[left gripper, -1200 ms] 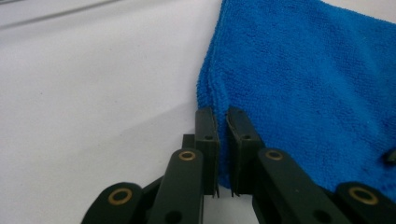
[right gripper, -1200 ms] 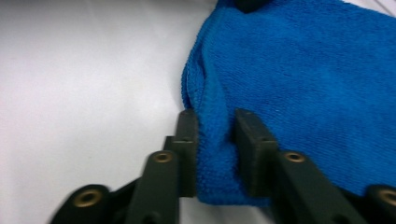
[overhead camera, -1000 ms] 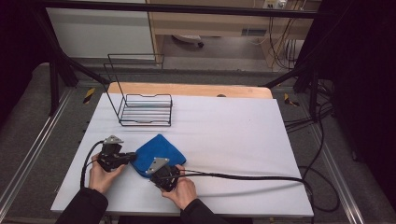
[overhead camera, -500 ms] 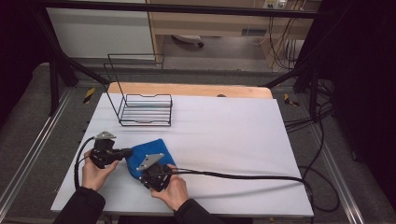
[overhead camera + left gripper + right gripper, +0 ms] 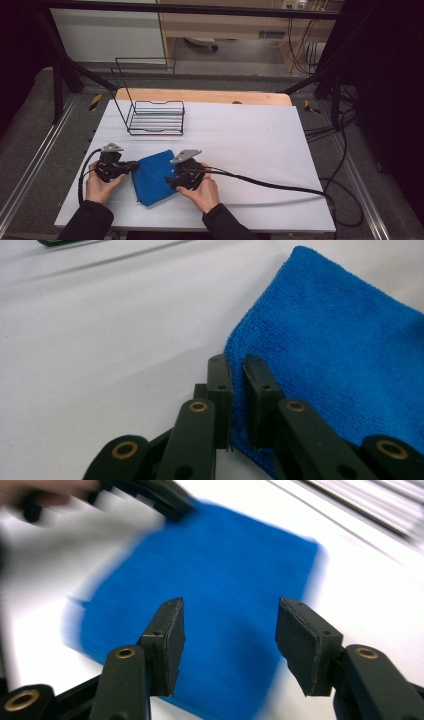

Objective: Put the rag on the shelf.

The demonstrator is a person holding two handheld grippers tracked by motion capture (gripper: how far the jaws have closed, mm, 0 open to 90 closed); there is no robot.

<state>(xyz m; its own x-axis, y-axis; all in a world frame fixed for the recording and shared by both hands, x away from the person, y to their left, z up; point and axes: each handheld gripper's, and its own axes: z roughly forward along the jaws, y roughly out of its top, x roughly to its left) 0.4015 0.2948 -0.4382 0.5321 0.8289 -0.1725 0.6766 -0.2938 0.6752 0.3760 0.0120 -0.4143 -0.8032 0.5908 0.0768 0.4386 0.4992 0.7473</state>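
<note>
Here, one folded, fuzzy blue terry cloth (image 5: 345, 360) was pinched at its edge by the left gripper (image 5: 236, 371) on the white table (image 5: 260, 135); the right gripper (image 5: 227, 615) was held spread above it.

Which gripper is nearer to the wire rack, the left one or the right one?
Left. The left gripper sits below the wire rack, at the blue cloth's left edge. The right gripper is over the cloth, farther toward the person.
</note>
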